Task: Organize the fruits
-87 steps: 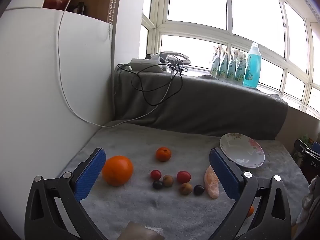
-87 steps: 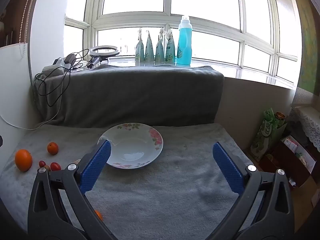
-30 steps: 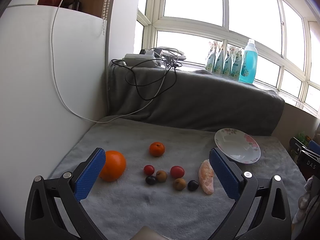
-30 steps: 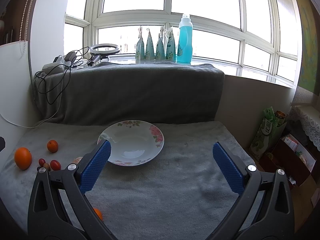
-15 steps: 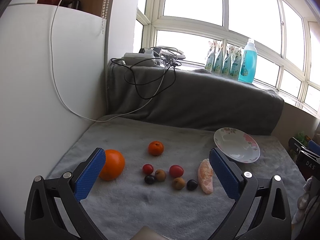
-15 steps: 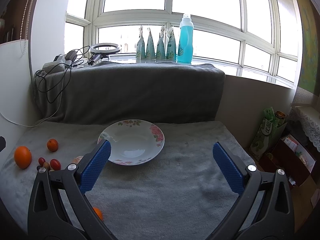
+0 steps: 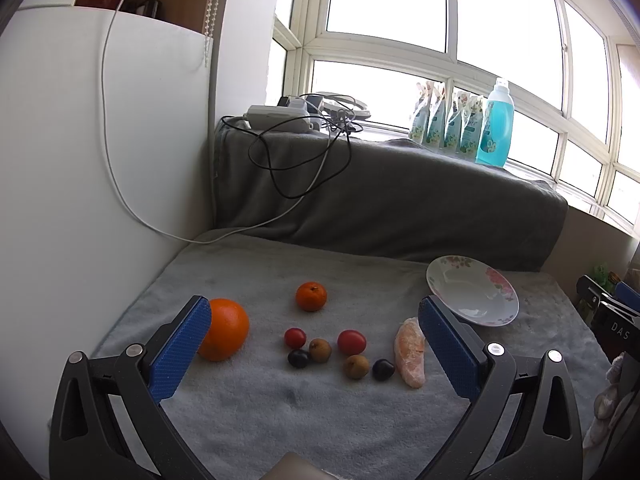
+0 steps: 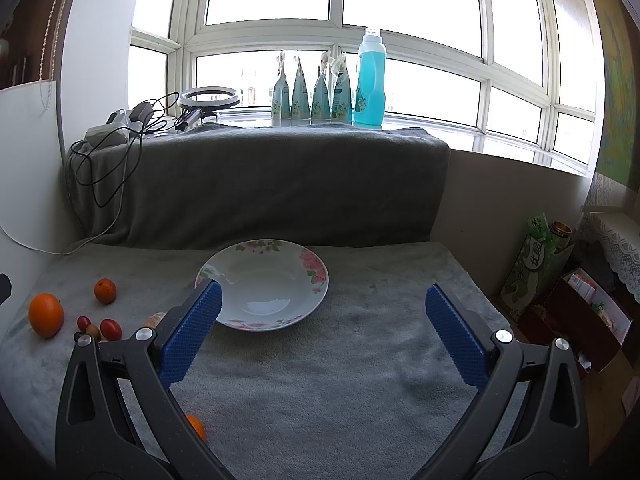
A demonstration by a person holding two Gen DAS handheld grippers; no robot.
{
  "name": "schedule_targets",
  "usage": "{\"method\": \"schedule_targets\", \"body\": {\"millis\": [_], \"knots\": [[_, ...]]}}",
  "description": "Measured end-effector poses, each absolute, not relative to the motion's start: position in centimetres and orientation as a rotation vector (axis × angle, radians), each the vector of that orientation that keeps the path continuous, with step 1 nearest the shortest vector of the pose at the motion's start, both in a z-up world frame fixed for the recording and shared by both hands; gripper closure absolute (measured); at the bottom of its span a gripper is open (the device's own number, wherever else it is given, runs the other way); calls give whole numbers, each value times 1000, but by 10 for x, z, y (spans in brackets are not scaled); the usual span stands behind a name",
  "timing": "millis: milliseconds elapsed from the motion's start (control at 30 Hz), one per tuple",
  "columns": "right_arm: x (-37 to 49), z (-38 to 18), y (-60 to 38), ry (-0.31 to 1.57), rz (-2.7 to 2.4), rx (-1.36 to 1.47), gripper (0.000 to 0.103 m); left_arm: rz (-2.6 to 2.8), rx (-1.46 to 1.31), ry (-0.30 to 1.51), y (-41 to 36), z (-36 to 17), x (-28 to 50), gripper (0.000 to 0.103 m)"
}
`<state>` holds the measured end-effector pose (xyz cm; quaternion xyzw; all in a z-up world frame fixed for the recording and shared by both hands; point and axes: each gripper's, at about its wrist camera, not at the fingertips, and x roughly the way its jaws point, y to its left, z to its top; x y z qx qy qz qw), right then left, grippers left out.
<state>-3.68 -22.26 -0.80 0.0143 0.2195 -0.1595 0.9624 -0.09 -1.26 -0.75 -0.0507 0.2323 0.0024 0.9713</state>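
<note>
The left tool (image 7: 314,344) is held with its blue-padded jaws spread wide above the grey towel (image 7: 320,412) that covers the table, and nothing is gripped between them. The fruits are seen scattered on the towel ahead of it. A large orange (image 7: 222,334) lies just beside the left pad, partly hidden by it. A small mandarin (image 7: 311,296) sits farther back. Nearer, two red cherry tomatoes (image 7: 295,337) (image 7: 351,342), two brown round fruits (image 7: 320,350) (image 7: 355,366) and two dark round fruits (image 7: 298,358) (image 7: 383,369) are grouped close together. A peeled citrus segment (image 7: 409,352) lies to their right, next to the right pad.

The right tool (image 8: 322,336) is likewise held spread and empty. A white plate with pink floral print (image 8: 262,284) is seen beyond it on the towel, with no fruit on it; its near left rim is overlapped by the left pad. A further small orange fruit (image 8: 196,427) is partly visible behind the left arm of this tool.

On the window sill a blue liquid bottle (image 8: 371,80) and a row of refill pouches (image 8: 312,90) are stood; their labels cannot be read. At the right, a green carton (image 8: 528,264) carries printed characters too small to make out. In the left wrist view the letters "DAS" are read on a dark object (image 7: 618,330) at the right edge.
</note>
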Motion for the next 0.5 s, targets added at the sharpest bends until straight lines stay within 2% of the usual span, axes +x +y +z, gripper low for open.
{"method": "schedule_targets", "body": {"millis": [500], "knots": [[-25, -16, -211, 470, -281, -4, 0, 32, -111, 494, 0, -12, -2, 0]]}}
